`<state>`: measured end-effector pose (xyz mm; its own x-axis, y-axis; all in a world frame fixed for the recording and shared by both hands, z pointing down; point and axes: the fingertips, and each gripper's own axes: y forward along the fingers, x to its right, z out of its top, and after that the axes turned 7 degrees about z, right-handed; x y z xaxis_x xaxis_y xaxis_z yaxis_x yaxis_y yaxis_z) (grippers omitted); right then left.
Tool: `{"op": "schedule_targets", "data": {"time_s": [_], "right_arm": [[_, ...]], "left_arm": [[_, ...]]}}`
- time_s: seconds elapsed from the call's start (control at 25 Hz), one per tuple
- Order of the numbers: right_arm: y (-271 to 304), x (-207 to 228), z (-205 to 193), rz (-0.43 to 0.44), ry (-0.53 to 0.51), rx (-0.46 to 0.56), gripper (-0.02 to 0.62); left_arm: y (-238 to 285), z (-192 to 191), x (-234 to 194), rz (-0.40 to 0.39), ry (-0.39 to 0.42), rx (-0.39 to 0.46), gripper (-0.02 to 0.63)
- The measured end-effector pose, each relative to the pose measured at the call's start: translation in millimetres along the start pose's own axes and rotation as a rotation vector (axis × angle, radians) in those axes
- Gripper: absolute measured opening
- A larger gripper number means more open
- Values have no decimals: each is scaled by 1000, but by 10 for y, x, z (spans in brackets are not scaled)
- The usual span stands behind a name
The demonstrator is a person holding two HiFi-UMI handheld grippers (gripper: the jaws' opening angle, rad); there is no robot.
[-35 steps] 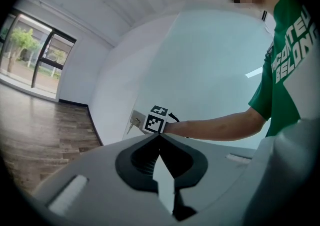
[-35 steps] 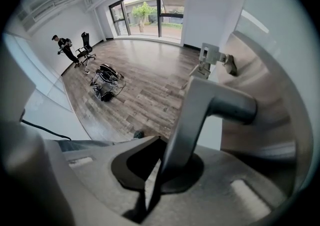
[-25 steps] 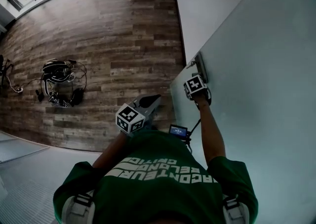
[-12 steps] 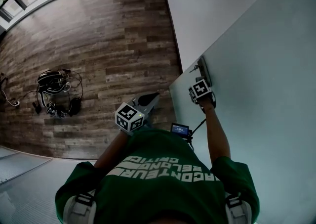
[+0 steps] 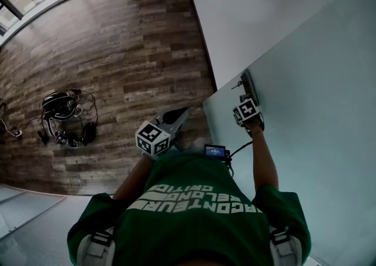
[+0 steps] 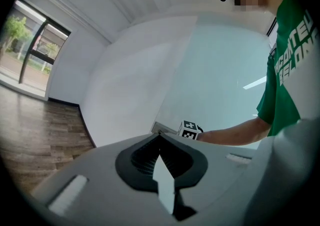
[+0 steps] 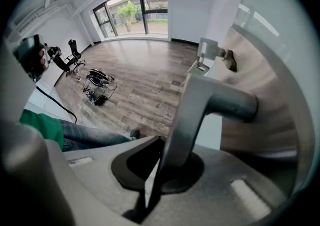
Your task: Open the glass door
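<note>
Right gripper view: my right gripper (image 7: 167, 152) pinches the tubular, bent brushed-metal lever handle (image 7: 210, 101). Head view shows only a sliver of it, on the smooth pale glass door (image 5: 317, 83). Left gripper (image 6: 160, 136): jaws pressed together, empty, above plank flooring (image 5: 117, 41).

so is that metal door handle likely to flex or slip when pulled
Probably stiff: the door handle looks like solid metal. Its smooth finish could let the right tool, shut on it, slip somewhat. The large glass door likely swings heavily.
</note>
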<state>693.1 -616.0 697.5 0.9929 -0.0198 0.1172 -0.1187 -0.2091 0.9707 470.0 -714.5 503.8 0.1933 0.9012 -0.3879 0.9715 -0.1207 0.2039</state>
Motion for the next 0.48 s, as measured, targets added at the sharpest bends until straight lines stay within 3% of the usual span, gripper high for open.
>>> {"op": "schedule_targets", "data": {"time_s": [0.24, 0.48], "right_arm": [[-13, 69, -64, 11, 16, -11, -8], [-43, 156, -97, 19, 46, -31, -8]], "left_arm": [[-76, 18, -279, 73, -45, 15, 11], [-31, 151, -416, 102, -32, 35, 11]]}}
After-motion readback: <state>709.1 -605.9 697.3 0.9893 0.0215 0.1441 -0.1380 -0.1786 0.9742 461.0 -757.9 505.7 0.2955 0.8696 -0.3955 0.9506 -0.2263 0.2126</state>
